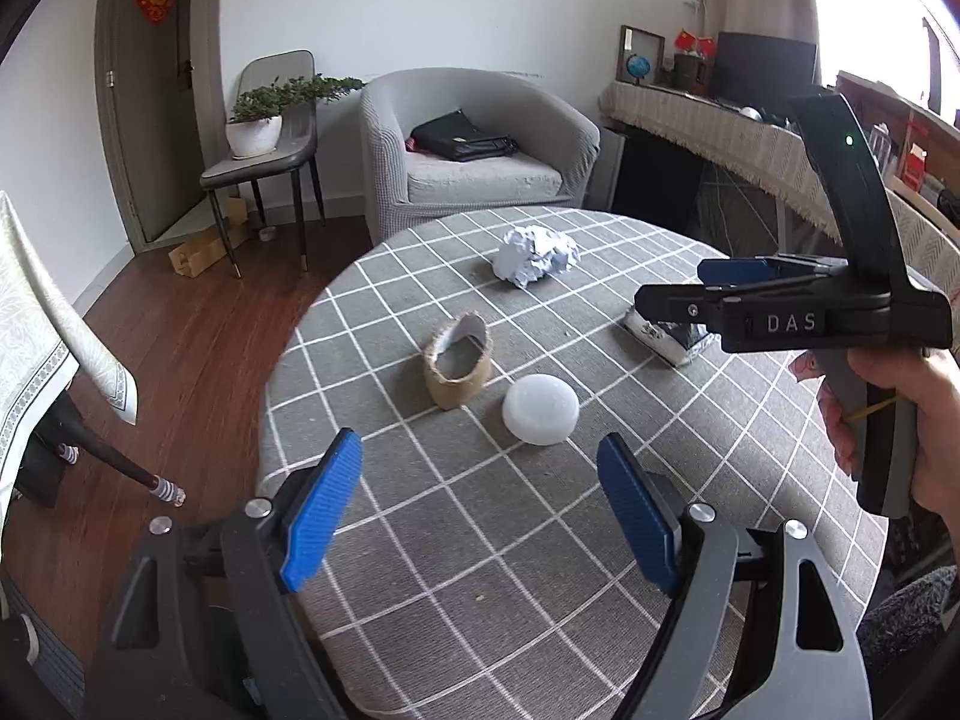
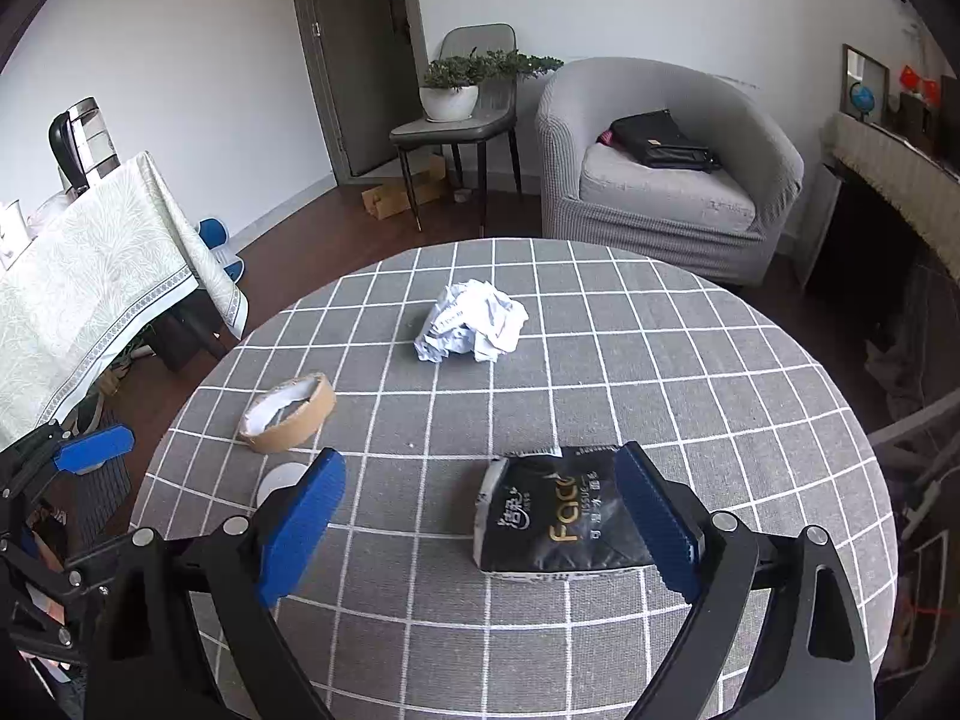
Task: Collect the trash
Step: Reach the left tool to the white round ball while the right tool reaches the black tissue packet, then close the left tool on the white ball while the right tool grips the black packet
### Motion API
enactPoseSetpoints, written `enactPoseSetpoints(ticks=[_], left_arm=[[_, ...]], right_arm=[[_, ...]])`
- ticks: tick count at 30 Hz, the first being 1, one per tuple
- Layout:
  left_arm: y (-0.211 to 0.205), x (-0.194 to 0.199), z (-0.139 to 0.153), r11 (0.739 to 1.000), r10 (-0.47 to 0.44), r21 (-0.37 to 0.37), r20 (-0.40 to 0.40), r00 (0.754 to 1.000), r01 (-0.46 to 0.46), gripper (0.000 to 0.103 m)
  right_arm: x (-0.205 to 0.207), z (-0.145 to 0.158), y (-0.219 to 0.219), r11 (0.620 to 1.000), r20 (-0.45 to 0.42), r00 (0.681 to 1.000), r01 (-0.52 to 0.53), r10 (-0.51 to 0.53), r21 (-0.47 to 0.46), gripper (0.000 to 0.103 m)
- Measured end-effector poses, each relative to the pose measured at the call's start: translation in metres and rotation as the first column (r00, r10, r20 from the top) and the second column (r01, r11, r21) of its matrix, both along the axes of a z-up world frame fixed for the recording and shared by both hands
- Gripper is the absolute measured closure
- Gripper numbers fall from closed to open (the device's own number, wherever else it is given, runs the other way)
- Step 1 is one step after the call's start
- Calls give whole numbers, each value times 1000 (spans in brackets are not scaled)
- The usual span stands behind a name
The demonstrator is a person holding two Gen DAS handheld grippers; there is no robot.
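Observation:
On the round table with the grey checked cloth lie a crumpled white paper ball, a brown tape roll, a white round lid and a black tissue pack. My left gripper hangs open above the near cloth, just short of the lid, nothing between its pads. My right gripper is open over the tissue pack, which lies between the fingers beside the right pad; its left finger partly hides the lid.
Behind the table stand a grey armchair with a black bag and a chair carrying a potted plant. A table with a pale green cloth is at the left. A fringed sideboard runs along the right.

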State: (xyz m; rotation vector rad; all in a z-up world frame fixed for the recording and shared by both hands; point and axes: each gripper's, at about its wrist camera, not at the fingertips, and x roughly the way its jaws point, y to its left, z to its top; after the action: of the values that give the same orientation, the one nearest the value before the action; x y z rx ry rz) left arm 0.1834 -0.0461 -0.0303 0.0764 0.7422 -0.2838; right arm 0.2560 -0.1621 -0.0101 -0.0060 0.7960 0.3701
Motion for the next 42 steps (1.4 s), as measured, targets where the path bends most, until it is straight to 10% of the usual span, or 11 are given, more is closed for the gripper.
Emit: enactPoseSetpoints(ticks=[42], left_arm=[[-30,48,-27,999,14,39,-117,993,-9,61]], right_arm=[[9,-36,-11,988,-98,994,-70,57,-135,6]])
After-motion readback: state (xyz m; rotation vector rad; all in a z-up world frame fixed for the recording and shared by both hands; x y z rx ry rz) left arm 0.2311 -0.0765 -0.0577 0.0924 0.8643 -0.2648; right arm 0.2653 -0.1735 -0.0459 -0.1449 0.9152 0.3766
